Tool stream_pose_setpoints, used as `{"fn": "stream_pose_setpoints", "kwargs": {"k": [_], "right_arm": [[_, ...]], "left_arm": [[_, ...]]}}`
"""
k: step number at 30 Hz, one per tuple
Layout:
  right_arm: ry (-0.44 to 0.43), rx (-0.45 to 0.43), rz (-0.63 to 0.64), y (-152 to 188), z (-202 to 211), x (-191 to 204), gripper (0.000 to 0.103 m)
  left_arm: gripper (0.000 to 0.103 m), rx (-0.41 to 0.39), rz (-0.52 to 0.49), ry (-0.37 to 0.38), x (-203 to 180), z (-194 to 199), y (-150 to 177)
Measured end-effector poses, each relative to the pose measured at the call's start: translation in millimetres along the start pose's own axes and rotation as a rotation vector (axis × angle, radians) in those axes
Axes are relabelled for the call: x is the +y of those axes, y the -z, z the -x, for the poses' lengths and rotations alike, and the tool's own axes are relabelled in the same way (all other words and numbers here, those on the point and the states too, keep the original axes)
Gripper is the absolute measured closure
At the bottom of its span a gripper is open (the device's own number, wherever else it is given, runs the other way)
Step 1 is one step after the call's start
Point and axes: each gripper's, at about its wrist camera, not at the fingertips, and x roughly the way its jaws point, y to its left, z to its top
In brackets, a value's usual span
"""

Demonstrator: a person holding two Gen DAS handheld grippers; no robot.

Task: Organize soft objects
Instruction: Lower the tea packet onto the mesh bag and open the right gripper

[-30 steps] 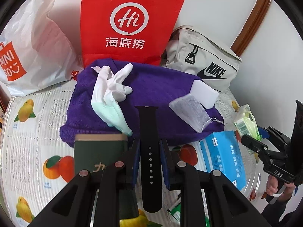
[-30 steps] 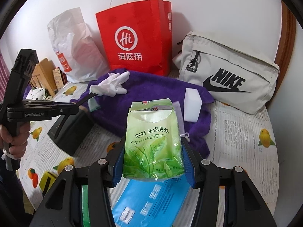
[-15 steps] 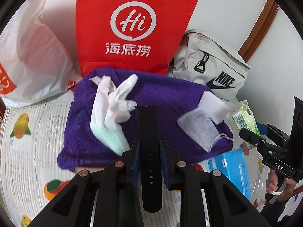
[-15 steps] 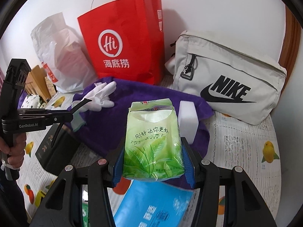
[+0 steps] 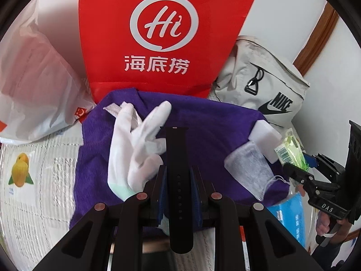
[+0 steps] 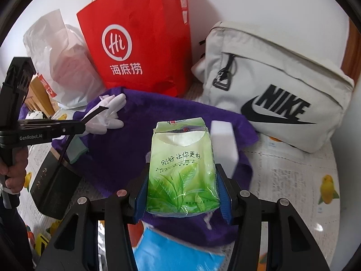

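My left gripper (image 5: 178,174) is shut on a black watch strap (image 5: 177,158), which hangs over a purple towel (image 5: 214,124) beside a white glove (image 5: 135,144). A white sponge block (image 5: 265,137) and a mesh pouch (image 5: 248,169) lie on the towel's right part. My right gripper (image 6: 182,180) is shut on a green tissue pack (image 6: 182,171), held above the towel (image 6: 126,149) near the sponge block (image 6: 223,144). In the right wrist view the left gripper (image 6: 83,124) reaches in from the left, over the glove (image 6: 108,115).
A red paper bag (image 5: 167,33), a white plastic bag (image 5: 38,79) and a grey Nike bag (image 6: 270,90) stand behind the towel against the wall. A black box (image 6: 52,187) sits left of the towel, a blue pack (image 6: 176,250) at its near edge. A fruit-print cloth (image 6: 293,180) covers the table.
Both grippers have moved forward over the towel, toward the bags, each keeping its hold. The black box has dropped out of the left wrist view.
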Motion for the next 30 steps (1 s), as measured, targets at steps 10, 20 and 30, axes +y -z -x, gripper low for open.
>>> {"fn": "stream_pose_setpoints", "kwargs": {"k": [10,20,30], "right_arm": [[-0.011,0.053,0.038,-14,-28,17,0.051],[0.022,0.097,0.043,-10,-45,13,0.051],[0.045,0.1,0.032,-11,-50,6,0.051]], "left_arm": [[0.083,0.032,0.013,0.01,6,-24,-9],[0.083,0.053,0.013,0.009,3,-34,-8],[0.083,0.066,0.032,-0.001,2,-43,-6]]}}
